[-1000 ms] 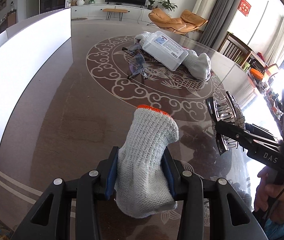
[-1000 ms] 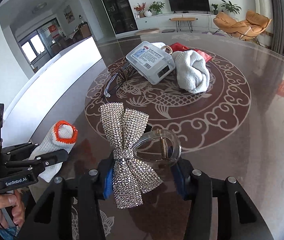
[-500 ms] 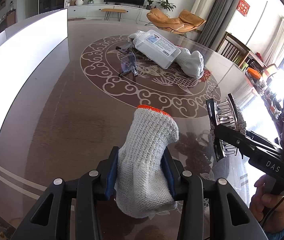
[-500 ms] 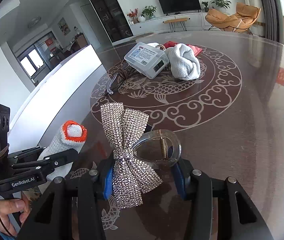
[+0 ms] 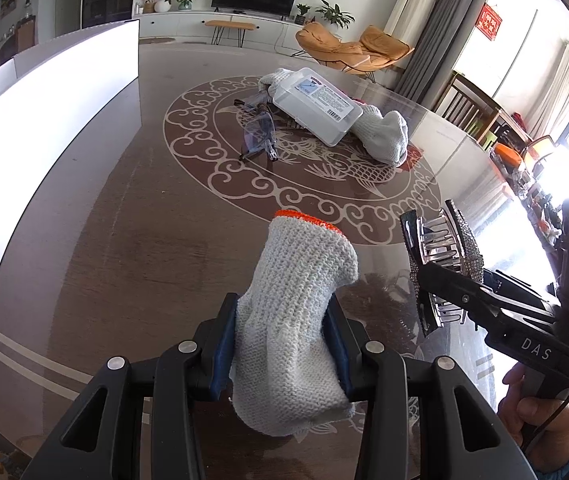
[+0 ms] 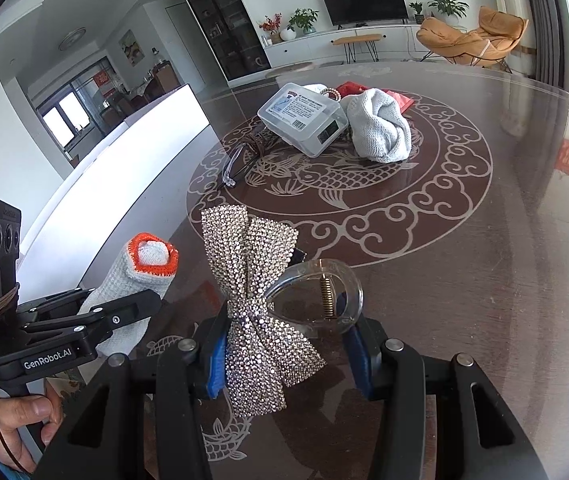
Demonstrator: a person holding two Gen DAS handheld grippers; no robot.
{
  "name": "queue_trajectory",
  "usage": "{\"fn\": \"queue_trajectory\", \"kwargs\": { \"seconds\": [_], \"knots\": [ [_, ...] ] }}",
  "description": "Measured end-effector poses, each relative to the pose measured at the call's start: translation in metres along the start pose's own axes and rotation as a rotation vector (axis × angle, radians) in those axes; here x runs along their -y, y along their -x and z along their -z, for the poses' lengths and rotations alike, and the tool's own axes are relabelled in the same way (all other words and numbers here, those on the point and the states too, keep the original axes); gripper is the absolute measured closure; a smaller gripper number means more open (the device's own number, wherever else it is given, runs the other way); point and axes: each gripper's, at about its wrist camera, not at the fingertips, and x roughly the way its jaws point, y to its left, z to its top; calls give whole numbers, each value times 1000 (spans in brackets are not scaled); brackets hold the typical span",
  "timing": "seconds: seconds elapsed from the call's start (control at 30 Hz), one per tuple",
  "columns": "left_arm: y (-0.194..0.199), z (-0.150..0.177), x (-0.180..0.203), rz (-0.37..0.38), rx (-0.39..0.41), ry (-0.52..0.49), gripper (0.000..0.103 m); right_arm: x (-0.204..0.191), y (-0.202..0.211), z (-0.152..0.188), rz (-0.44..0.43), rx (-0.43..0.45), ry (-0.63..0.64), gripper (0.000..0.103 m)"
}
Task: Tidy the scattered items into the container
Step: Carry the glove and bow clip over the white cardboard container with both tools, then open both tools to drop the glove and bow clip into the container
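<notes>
Left wrist view: the left gripper clamps a knit glove, drawn back toward the table's near edge. Right wrist view: the right gripper pinches a rhinestone hair clip, likewise retreated from the central clutter; no container visible.

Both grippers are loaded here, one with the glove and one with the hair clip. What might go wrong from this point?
1. The left gripper pinches the knit glove mid-body, both ends flopping free; soft fabric might slip out.
2. The right gripper holds the rhinestone hair clip by bow and clear handle, an uneven grip that may twist or spring.
3. The two loaded grippers sit close together, so they may collide.
</notes>
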Motion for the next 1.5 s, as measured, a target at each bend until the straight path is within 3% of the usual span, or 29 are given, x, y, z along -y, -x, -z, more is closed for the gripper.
{"fn": "queue_trajectory", "kwargs": {
  "seconds": [0.2, 0.47, 0.6, 0.77, 0.87, 0.97, 1.17, 1.27, 1.33, 1.43, 1.5],
  "knots": [
    [20, -10, -7, 20, 36, 16, 62, -15, -1, -9, -12, -21, 33, 54],
    [98, -40, -57, 5, 163, 78, 62, -73, 4, -48, -65, 4, 159, 54],
    [142, -61, -103, -60, 222, 108, 62, -123, -4, -84, -132, 9, 244, 54],
    [178, -96, -177, -212, 261, 138, 62, -201, -27, -144, -233, 19, 340, 54],
    [172, -123, -222, -274, 236, 170, 62, -253, -55, -183, -252, 18, 410, 54],
    [152, -148, -263, -305, 194, 214, 62, -300, -103, -218, -215, -4, 476, 54],
    [96, -162, -334, -355, 82, 356, 59, -345, -210, -248, -142, -151, 493, 53],
    [75, -152, -361, -375, 12, 444, 27, -345, -247, -247, -97, -235, 477, 51],
    [73, -143, -364, -391, 12, 450, 24, -339, -254, -247, -136, -270, 438, 51],
    [77, -138, -354, -433, 12, 418, 24, -327, -234, -250, -174, -197, 396, 51],
    [91, -136, -337, -430, 56, 395, 24, -313, -209, -248, -183, -132, 373, 51]
  ]
}}
